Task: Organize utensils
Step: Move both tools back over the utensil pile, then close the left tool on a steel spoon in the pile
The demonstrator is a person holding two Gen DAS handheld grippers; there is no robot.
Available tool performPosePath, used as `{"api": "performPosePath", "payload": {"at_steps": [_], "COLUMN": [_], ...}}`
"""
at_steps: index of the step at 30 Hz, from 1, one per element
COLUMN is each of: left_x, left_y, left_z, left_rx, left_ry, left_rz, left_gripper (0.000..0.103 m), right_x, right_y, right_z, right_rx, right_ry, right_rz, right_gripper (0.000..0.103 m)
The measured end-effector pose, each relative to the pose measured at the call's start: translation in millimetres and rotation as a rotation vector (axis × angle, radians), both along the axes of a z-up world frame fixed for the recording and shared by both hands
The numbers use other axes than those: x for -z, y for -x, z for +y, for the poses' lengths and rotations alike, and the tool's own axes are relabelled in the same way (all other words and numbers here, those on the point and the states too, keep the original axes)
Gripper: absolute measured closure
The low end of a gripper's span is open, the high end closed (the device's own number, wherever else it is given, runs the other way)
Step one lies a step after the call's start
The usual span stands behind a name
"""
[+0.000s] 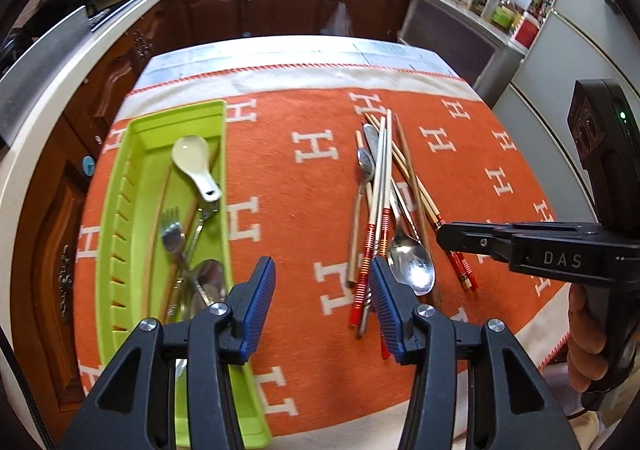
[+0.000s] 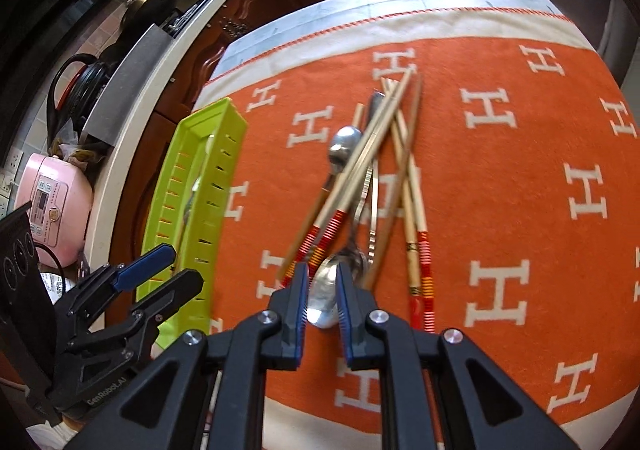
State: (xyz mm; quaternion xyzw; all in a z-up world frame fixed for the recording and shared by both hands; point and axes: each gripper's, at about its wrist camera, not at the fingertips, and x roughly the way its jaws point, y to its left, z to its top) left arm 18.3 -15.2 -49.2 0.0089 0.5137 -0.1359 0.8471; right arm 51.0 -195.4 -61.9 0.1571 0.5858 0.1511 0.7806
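Hovering over the pile (image 2: 376, 186), the right claw (image 2: 322, 286) stood slightly parted astride a spoon (image 2: 326, 290), apparently readying a grasp; the left claw (image 1: 322, 290) hung released beside the tray (image 1: 132, 250).

Loose heap of chopsticks (image 1: 382, 186) and steel spoons (image 1: 412, 262) (crisscrossed) beside green tray (image 1: 120, 234)

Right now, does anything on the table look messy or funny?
Yes. The chopsticks and metal spoons lie criss-crossed in a heap on the orange cloth, outside the green tray. In the tray, the white spoon and forks lie jumbled too.
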Motion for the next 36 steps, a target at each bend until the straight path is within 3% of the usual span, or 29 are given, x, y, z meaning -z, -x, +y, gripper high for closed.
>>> {"api": "performPosePath", "payload": {"at_steps": [13, 24, 30, 36], "left_x": [24, 52, 66, 71], "left_y": [-65, -119, -129, -129], "left_z": [-35, -56, -61, -65], "left_rx": [0.051, 0.004, -0.021, -0.02], "left_ry": [0.025, 0.079, 0.102, 0.129], "left_rz": [0.085, 0.144, 0.173, 0.16], "left_gripper": [0.056, 0.061, 0.085, 0.091], "right_x": [18, 30, 37, 37], "right_y": [-4, -11, -11, -11], "right_z": [-25, -42, -46, -49], "right_rx": [0.041, 0.061, 0.062, 0.056], "right_ry": [-0.05, -0.087, -0.102, -0.111], "right_rz": [-0.009, -0.011, 0.001, -0.006], "right_gripper": [0.089, 0.089, 0.089, 0.089]}}
